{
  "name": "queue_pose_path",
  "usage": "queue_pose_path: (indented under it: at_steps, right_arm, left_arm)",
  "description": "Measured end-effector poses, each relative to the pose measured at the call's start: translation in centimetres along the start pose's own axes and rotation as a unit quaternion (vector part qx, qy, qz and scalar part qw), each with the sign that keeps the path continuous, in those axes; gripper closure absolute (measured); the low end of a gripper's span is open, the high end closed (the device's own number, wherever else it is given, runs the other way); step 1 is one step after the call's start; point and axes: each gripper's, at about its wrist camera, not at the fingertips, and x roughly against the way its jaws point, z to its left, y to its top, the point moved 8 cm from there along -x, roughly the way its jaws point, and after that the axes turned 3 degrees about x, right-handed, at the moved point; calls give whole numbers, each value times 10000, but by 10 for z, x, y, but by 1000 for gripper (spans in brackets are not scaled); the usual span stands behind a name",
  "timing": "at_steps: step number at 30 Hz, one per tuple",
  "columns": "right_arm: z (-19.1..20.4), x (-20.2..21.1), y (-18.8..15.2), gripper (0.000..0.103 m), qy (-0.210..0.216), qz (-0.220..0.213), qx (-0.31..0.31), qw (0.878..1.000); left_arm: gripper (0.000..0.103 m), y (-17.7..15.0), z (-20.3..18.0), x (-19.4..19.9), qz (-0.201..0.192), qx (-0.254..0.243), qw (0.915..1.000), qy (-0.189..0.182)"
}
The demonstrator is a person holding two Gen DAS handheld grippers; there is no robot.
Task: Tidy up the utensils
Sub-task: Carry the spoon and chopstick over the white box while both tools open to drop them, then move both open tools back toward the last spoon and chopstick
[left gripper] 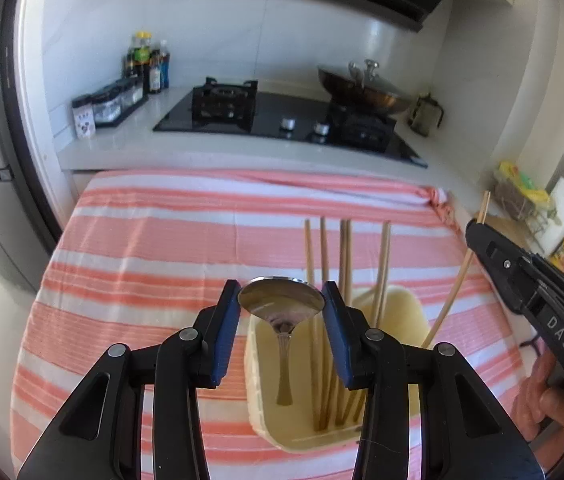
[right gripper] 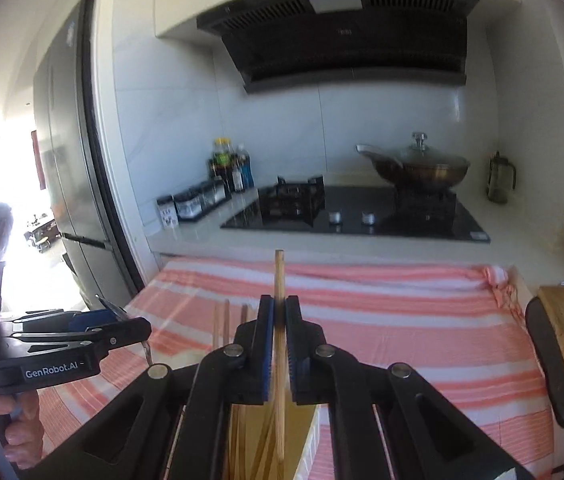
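A spoon point(left gripper: 282, 304) is grasped by the left gripper point(left gripper: 282, 300) above the cream holder point(left gripper: 401, 312). A chopstick point(right gripper: 280, 280) is clenched upright over the holder by the right gripper point(right gripper: 280, 316)

The left gripper point(left gripper: 282, 300) brackets a shiny metal spoon's point(left gripper: 282, 308) bowl, apparently pinching it. Its handle hangs into a cream plastic holder point(left gripper: 401, 308) with wooden chopsticks point(left gripper: 323, 248).

Daylight floods in from the left, blown out white beyond the fridge point(right gripper: 66, 184) in the right wrist view; glare streaks the black hob point(right gripper: 361, 216) and wall tiles. Strong fisheye bending, dark vignette at corners. Background soft and slightly blurred; the spoon bowl point(left gripper: 282, 296) mirrors bright light.
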Motion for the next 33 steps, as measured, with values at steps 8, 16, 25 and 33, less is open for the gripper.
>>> queue_pose_path:
  at_steps: [8, 16, 25, 33]
  right_arm:
    - [-24, -29, -29, 90, 55, 639, -772, 9950]
    - [-27, 58, -56, 55, 284, 527, -792, 9951]
    - [-18, 167, -286, 51, -611, 1830, -171, 9811]
    - [-4, 192, -343, 51, -700, 1778, -589, 9798]
  left_arm:
    - [59, -12, 2, -19, 336, 185, 9992, -62]
    - [36, -57, 37, 54, 163, 312, 9989, -310]
    - [25, -258, 68, 122, 614, 494, 9969, -20]
    - [25, -308, 27, 115, 739, 466, 9962, -65]
